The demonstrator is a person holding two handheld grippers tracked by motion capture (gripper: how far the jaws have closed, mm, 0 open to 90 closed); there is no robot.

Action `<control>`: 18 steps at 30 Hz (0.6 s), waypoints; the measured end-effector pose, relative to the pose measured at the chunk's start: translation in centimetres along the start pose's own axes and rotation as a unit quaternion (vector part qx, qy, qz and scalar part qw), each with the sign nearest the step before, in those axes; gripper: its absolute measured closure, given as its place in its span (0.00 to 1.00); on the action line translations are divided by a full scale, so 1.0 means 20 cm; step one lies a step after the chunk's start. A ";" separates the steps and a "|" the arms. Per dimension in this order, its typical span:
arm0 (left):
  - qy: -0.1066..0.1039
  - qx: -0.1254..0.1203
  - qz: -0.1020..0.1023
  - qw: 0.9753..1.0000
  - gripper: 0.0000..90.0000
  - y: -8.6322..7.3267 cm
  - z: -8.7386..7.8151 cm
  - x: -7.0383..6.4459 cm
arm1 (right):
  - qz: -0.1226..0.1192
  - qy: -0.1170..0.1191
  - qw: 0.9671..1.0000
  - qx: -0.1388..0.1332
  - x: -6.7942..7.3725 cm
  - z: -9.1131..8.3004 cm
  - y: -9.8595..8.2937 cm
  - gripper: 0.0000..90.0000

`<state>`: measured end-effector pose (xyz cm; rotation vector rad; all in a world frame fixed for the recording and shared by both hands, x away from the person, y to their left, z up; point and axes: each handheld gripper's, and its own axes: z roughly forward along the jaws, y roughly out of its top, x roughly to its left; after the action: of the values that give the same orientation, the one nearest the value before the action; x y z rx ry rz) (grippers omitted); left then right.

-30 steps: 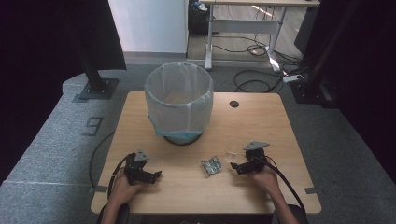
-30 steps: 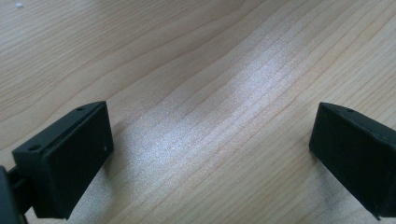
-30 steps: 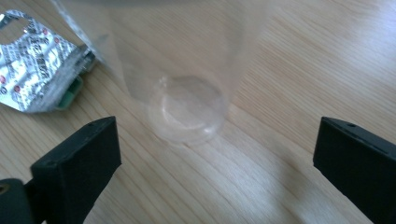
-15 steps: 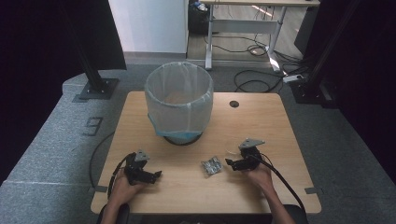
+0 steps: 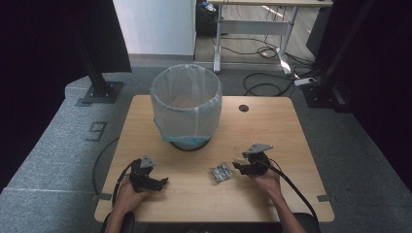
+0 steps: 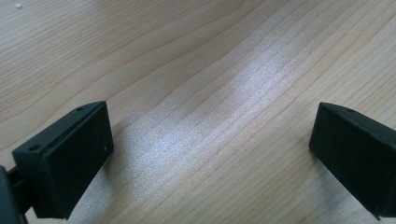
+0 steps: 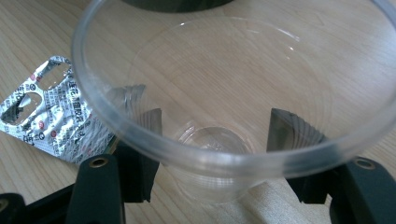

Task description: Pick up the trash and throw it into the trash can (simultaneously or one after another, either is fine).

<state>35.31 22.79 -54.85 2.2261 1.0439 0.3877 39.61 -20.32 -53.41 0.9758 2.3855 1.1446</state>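
Between the right tongs (image 7: pixel 215 140), a gripped clear cup (image 7: pixel 224 93), faint from above; left tongs (image 6: pixel 210 158) released.

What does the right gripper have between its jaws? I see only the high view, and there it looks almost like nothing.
Observer: A clear plastic cup, empty. The right gripper has one jaw on each side of it.
Operator: And the small silver thing beside it?
Observer: That is a foil blister pack with printed text. It lies flat on the table.
Operator: Does the left gripper hold something?
Observer: No. The left gripper has its jaws wide apart, with bare wood between them.
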 end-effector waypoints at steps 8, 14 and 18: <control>0.000 0.000 0.000 1.000 0.00 0.00 0.00 0.00 | 0.000 0.006 1.000 -0.001 -0.01 -0.02 0.02 0.40; 0.000 0.000 0.000 1.000 0.00 0.00 0.00 0.00 | -0.001 0.010 1.000 0.000 -0.01 -0.05 0.06 0.40; 0.000 0.000 -0.001 1.000 0.00 0.00 0.00 0.00 | 0.000 0.017 1.000 -0.009 -0.01 -0.08 0.09 0.40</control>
<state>35.33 22.73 -54.86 2.2251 1.0454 0.3880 39.71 -20.43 -50.96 0.9598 2.3973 1.1887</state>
